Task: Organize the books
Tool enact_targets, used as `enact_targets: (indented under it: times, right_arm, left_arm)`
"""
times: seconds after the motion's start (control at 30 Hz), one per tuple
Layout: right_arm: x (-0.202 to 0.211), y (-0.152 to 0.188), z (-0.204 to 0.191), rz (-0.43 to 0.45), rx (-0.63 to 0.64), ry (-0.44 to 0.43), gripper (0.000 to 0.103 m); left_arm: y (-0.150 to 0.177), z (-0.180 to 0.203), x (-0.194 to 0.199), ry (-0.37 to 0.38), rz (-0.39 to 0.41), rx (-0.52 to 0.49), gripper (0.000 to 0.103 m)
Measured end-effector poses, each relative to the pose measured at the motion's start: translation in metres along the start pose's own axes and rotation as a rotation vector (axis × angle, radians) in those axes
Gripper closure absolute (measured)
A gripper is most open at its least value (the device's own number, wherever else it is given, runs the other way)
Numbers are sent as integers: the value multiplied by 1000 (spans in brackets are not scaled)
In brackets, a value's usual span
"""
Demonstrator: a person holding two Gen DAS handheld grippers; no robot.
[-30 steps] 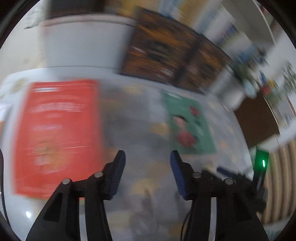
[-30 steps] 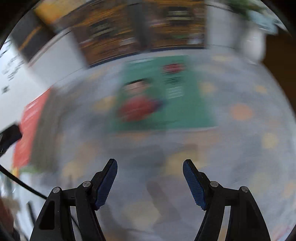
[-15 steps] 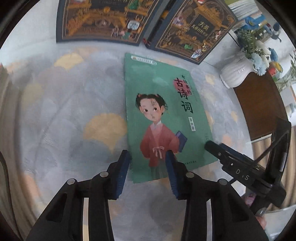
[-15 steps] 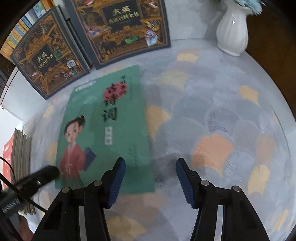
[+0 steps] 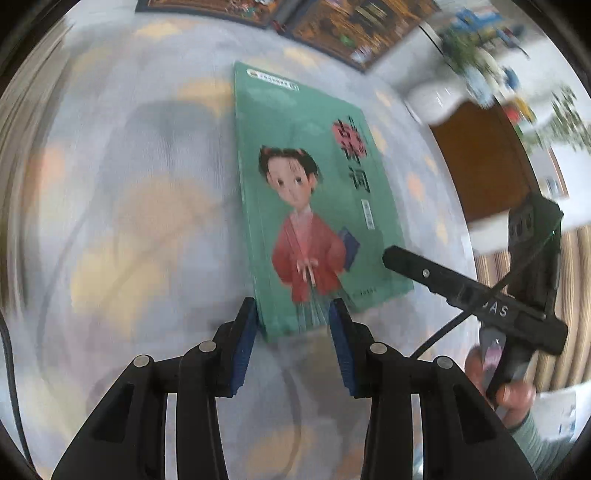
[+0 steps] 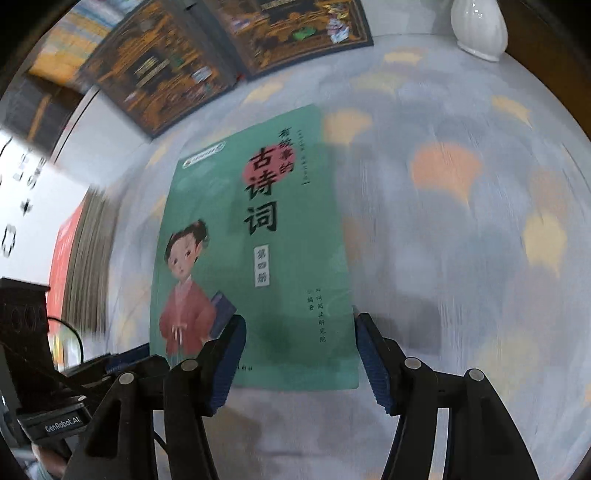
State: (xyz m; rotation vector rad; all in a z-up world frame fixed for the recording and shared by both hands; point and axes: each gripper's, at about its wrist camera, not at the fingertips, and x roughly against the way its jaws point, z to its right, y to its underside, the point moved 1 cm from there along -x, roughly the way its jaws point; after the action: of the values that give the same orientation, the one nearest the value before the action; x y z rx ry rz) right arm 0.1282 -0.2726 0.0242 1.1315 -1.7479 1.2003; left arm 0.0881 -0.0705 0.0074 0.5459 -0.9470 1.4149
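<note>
Left wrist view shows the desk (image 5: pixel 110 221), covered in a pale grey cloth with yellow and orange fan shapes, filling most of the picture. Two large dark ornate books (image 6: pixel 207 62) stand propped along its far edge, side by side. At the desk's left edge lies a stack of books with a red cover (image 6: pixel 64 258) on top. A white vase (image 6: pixel 476 29) stands near the far right corner, beside a dark brown surface (image 5: pixel 487 162).

The green book (image 5: pixel 314 206), with a child in a red robe on its cover, lies flat near the middle of the desk, its near short edge turned toward both cameras.

The left claw (image 5: pixel 293 343) points down at the book's near left corner; that corner sits between its blue pads, which stand close on either side, though blur hides whether they press it. The right claw (image 6: pixel 299 358) straddles the book's near right corner with its jaws opening, gaps visible between pads and book. A hand (image 5: pixel 513 391) grips the right claw's handle at the desk's near right side.
</note>
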Motion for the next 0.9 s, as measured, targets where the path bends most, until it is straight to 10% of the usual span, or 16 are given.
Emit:
enact_targets:
  times: [0.33, 0.67, 0.9]
  right_arm:
    - [37, 128, -16, -97, 101, 49, 41]
    - [37, 124, -2, -57, -20, 105, 41]
    - [42, 130, 7, -18, -69, 19, 35]
  left_arm:
    - [104, 6, 23, 70, -71, 38, 67]
    - [92, 4, 19, 50, -54, 75, 67]
    - [87, 7, 24, 306, -57, 175, 67]
